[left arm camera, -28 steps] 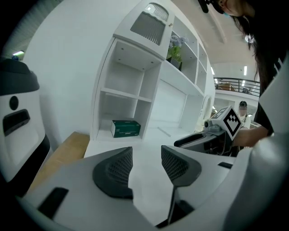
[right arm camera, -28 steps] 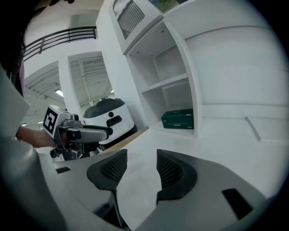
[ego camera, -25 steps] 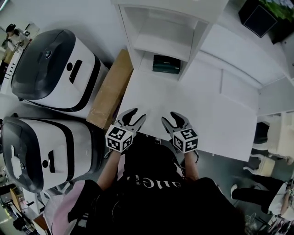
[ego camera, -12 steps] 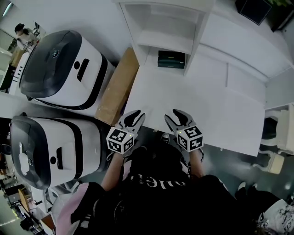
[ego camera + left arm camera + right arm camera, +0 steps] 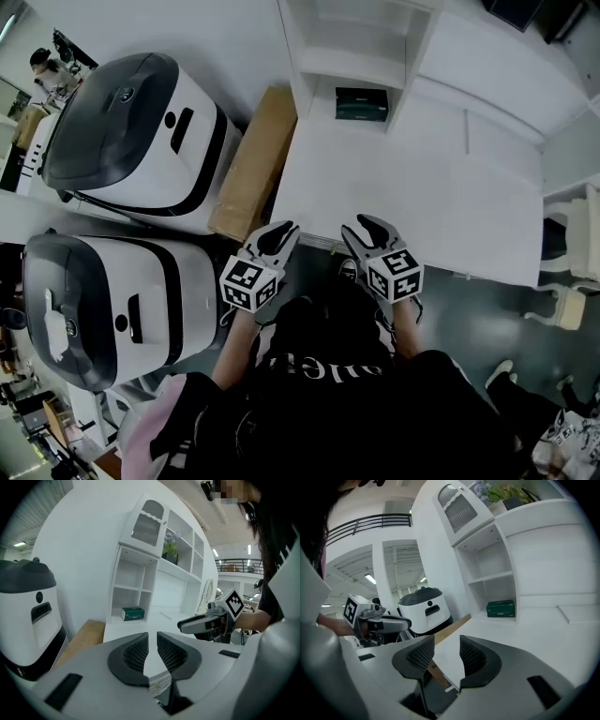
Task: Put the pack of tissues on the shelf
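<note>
Left gripper (image 5: 287, 229) is closed and empty; right gripper's (image 5: 366, 225) jaws, just closing, stand apart on nothing. The pack (image 5: 362, 103) seems near the shelf's (image 5: 323, 67) front edge, so a bump could dislodge it.

**Pack of tissues (image 5: 362, 103) in bottom bay of shelf (image 5: 352, 67)**

Pack: dk green rect. box w/ pale print on front, lying flat, level, long face outward. Sits on floor of shelf's lowest open compartment, left column, nearer that bay's rt wall than lt. Shelf: white, open-fronted, several compartments stacked above the pack.
</note>
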`<state>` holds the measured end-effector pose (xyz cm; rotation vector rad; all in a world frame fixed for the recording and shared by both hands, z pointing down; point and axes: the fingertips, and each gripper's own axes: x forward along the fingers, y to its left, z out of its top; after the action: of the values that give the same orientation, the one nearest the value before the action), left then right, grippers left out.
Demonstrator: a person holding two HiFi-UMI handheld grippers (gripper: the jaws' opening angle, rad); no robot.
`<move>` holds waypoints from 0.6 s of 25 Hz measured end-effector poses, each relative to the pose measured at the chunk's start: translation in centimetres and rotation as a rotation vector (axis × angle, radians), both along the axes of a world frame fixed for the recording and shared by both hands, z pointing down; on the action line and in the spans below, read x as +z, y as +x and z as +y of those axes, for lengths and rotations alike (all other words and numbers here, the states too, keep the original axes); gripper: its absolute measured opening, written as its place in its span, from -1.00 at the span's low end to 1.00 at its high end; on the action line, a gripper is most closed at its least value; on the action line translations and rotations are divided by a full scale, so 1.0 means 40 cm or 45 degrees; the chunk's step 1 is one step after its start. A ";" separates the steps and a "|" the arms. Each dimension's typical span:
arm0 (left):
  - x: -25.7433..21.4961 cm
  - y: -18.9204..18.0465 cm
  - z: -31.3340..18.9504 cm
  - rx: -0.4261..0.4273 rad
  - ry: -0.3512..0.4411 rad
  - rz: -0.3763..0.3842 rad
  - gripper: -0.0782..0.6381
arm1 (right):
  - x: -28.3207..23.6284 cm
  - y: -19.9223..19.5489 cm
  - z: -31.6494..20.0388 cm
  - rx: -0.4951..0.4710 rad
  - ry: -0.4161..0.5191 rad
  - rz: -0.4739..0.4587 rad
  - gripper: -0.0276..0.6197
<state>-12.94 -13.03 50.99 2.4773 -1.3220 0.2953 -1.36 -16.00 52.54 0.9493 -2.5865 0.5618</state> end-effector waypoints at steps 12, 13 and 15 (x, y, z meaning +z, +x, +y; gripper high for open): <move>-0.007 -0.118 0.244 0.166 0.045 -0.080 -0.60 | -0.033 -0.114 0.241 0.116 0.054 -0.013 -0.53; -0.008 -0.118 0.256 0.175 0.050 -0.079 -0.60 | -0.035 -0.117 0.256 0.125 0.059 -0.009 -0.54; -0.014 -0.116 0.277 0.192 0.061 -0.068 -0.60 | -0.039 -0.118 0.283 0.145 0.071 0.002 -0.57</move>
<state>-17.59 -1.95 50.45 2.6319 -1.1767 0.3722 -6.08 -4.66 50.96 1.1206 -2.5716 0.5202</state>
